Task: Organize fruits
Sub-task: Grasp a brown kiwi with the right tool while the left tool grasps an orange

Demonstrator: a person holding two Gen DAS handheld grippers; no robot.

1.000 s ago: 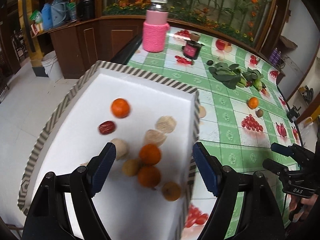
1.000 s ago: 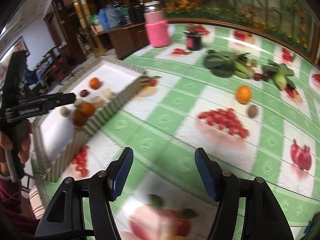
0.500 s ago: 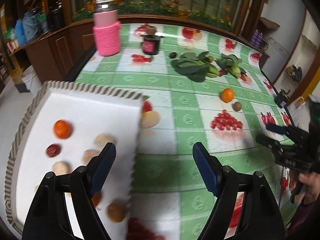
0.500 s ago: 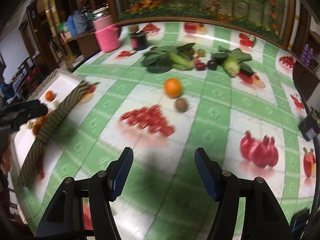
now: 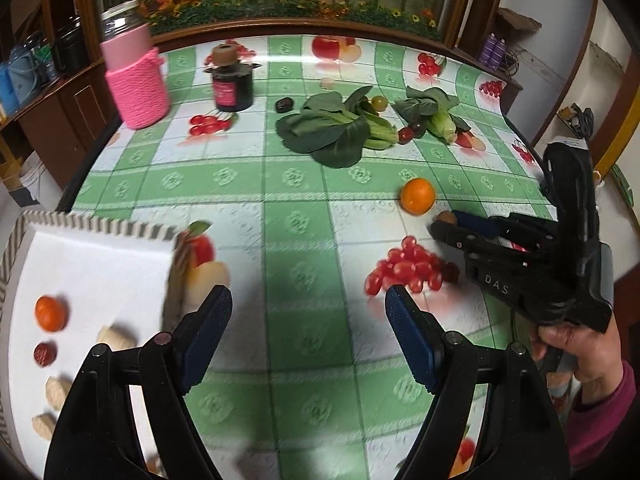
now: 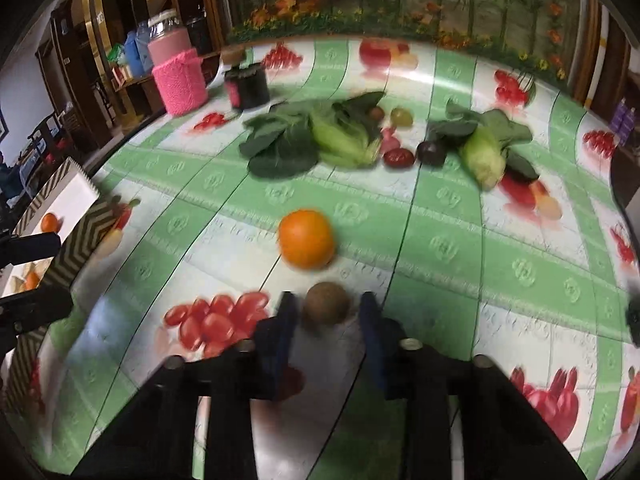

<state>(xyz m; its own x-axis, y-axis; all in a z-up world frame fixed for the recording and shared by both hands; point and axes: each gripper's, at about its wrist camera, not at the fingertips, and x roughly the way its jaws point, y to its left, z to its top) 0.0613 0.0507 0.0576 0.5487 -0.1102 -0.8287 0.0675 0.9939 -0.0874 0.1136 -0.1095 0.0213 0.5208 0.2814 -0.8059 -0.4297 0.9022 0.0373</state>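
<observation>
One small brown fruit [image 6: 326,307] sits on the green checked tablecloth [image 6: 440,248], between the tips of my right gripper [image 6: 326,322]. Its jaws have just been closing and now stand narrow on either side of the fruit; contact unclear through blur. Orange [image 6: 306,238] just beyond. My left gripper [image 5: 308,332] hangs wide open, empty, beside the white tray [image 5: 96,256] of collected fruit.

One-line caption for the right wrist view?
Right tool closing around a small brown fruit just before an orange.
</observation>
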